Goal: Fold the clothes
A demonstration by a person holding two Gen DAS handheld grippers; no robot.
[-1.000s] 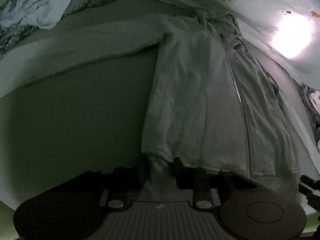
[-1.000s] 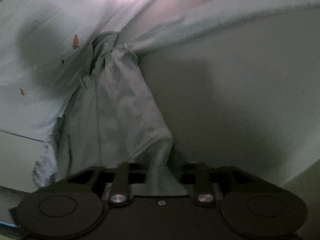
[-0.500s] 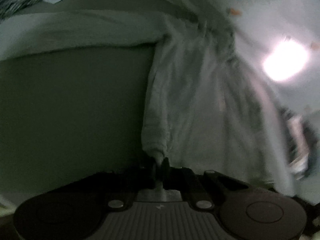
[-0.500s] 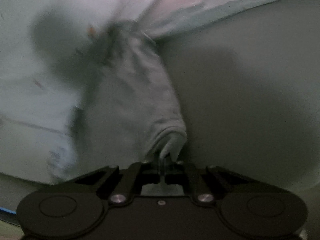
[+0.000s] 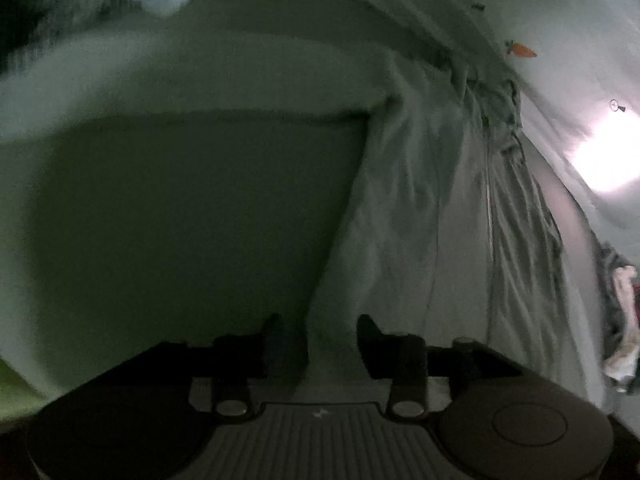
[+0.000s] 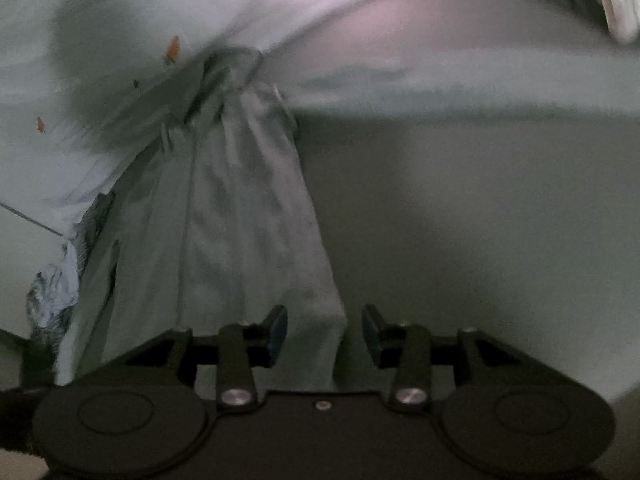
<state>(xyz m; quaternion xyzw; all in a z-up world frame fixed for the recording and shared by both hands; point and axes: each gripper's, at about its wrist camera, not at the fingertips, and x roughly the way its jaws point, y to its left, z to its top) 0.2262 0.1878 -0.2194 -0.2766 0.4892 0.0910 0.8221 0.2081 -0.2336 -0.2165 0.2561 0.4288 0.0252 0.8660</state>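
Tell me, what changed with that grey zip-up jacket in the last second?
Both pinched the jacket hem half a second ago. Now the left hand-held gripper and right hand-held gripper are opening, hem between the pads, unpressed. The jacket has bunched narrower. The carrot-print sheet stayed put.

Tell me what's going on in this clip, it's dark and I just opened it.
A person is folding a pale zip-up hoodie spread on a bed, with tongs in each hand. The left tongs and right tongs sit at the two bottom corners of the hem. Both sets of jaws are opening, with the fabric between them but not pinched. Other clothes lie bunched at the bed's edge.
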